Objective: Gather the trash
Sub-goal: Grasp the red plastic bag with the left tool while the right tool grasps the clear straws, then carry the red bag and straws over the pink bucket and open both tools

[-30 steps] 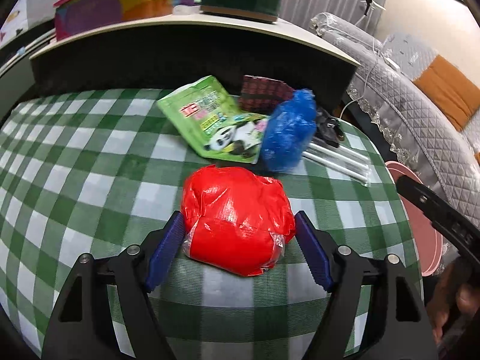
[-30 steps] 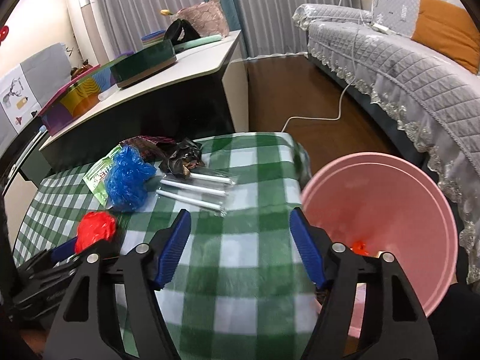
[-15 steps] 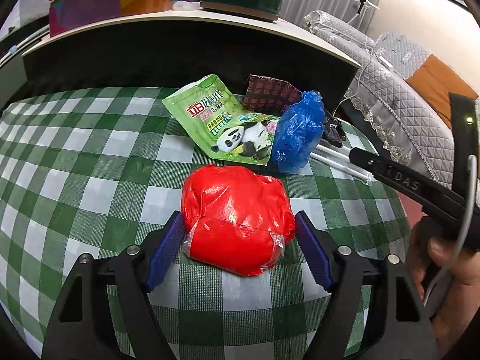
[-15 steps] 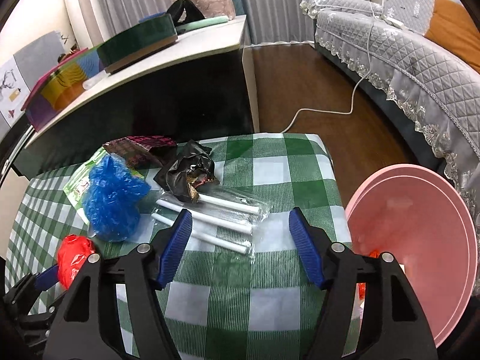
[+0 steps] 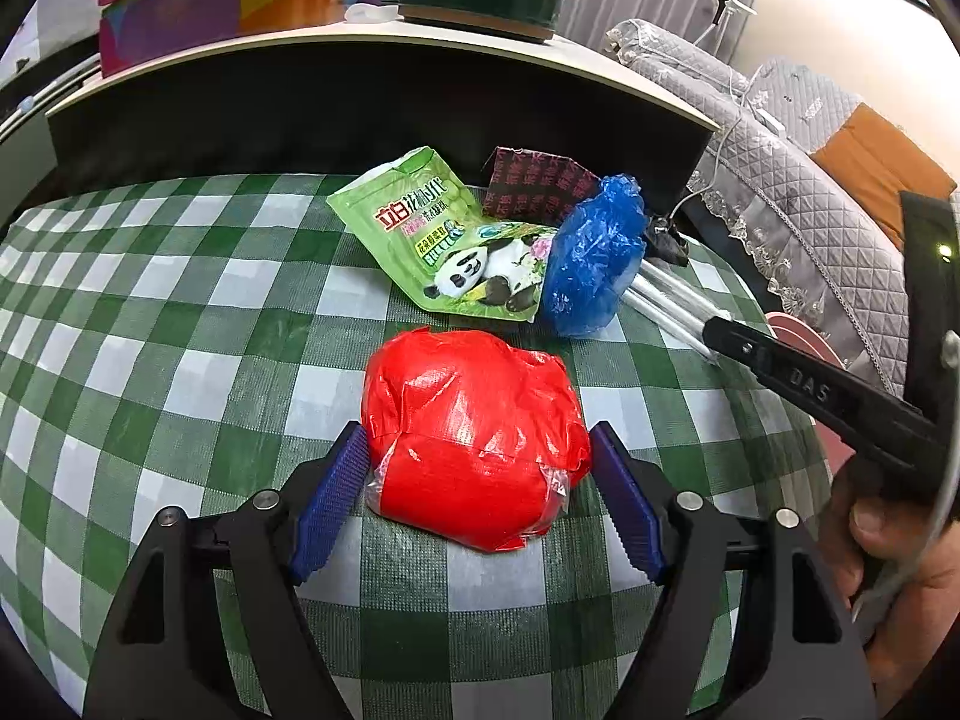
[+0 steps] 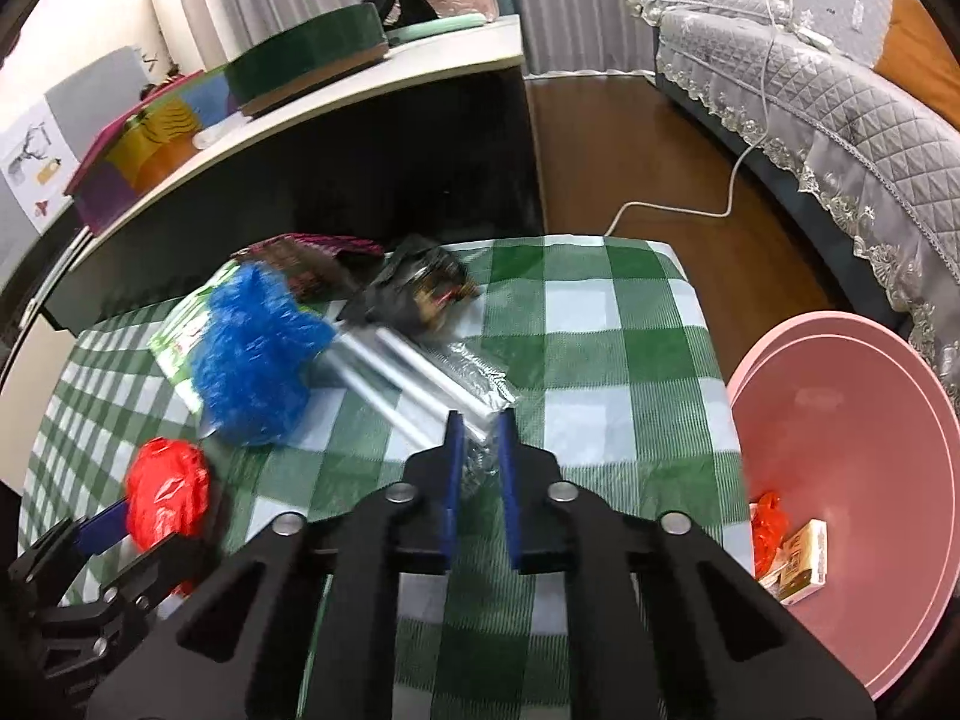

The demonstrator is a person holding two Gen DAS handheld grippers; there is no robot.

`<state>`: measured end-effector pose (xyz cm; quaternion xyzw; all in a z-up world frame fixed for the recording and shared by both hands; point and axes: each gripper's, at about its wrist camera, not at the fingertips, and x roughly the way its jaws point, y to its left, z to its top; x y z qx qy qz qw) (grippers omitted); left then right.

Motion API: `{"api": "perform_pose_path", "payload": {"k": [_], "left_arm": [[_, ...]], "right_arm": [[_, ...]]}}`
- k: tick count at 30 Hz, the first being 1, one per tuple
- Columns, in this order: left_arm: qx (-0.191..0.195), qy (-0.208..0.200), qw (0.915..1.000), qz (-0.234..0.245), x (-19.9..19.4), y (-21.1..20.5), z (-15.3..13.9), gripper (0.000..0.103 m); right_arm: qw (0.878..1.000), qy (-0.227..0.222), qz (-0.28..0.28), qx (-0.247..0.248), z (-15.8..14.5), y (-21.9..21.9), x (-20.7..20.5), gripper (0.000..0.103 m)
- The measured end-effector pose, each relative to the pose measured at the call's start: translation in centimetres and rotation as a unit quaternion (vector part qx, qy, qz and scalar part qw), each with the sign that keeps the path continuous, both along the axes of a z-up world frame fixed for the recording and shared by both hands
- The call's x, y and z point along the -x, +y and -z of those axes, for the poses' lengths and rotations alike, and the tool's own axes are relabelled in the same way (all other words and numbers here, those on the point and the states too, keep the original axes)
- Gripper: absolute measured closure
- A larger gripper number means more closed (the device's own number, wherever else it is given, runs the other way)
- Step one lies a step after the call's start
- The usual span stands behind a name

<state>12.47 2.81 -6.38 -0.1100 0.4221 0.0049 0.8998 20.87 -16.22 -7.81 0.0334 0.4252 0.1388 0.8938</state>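
Observation:
A crumpled red plastic bag (image 5: pixel 474 432) lies on the green checked table between the open jaws of my left gripper (image 5: pixel 477 483); it also shows in the right wrist view (image 6: pixel 168 495). My right gripper (image 6: pixel 478 438) is shut on the near corner of a clear packet of white sticks (image 6: pixel 420 378). Behind lie a blue plastic bag (image 6: pixel 258 360), a green panda pouch (image 5: pixel 450 240), a dark red wrapper (image 5: pixel 540 183) and a black wrapper (image 6: pixel 414 288). A pink bin (image 6: pixel 852 468) stands at the table's right edge.
The bin holds a red scrap (image 6: pixel 765 531) and a small box (image 6: pixel 801 561). A dark desk (image 5: pixel 360 102) with boxes stands behind the table. A grey sofa (image 6: pixel 810 102) and a white cable (image 6: pixel 678 210) on the floor are to the right.
My right gripper moved forward over the table to the packet of sticks and closed on its corner. My left gripper stayed open around the red bag.

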Motion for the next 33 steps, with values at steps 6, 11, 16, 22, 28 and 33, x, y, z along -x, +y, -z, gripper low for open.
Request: {"api": "perform_pose_path", "payload": {"k": [6, 11, 16, 22, 28, 33], "left_arm": [[-0.002, -0.004, 1.0000, -0.003, 0.7, 0.0, -0.1, 0.031], [-0.011, -0.009, 0.9999, -0.010, 1.4, -0.1, -0.4, 0.031], [-0.022, -0.023, 0.9994, -0.009, 2.3, -0.8, -1.3, 0.031], [-0.030, -0.041, 0.9987, -0.001, 3.4, -1.9, -2.5, 0.031], [-0.035, -0.058, 0.9977, 0.001, 4.4, -2.8, -3.8, 0.031], [-0.042, -0.070, 0.9967, 0.006, 5.2, -3.5, -4.7, 0.031]], "right_arm": [[1.000, -0.013, -0.008, -0.006, -0.8, -0.2, 2.1, 0.097], [1.000, -0.028, -0.002, -0.005, -2.1, -1.4, 4.3, 0.097], [0.999, -0.043, 0.007, -0.002, -3.6, -2.8, 6.3, 0.097], [0.998, -0.060, 0.006, -0.001, -5.1, -3.9, 8.4, 0.097], [0.997, -0.074, 0.005, -0.003, -6.3, -5.1, 10.2, 0.098], [0.996, -0.086, 0.008, -0.003, -7.3, -6.1, 11.5, 0.098]]}}
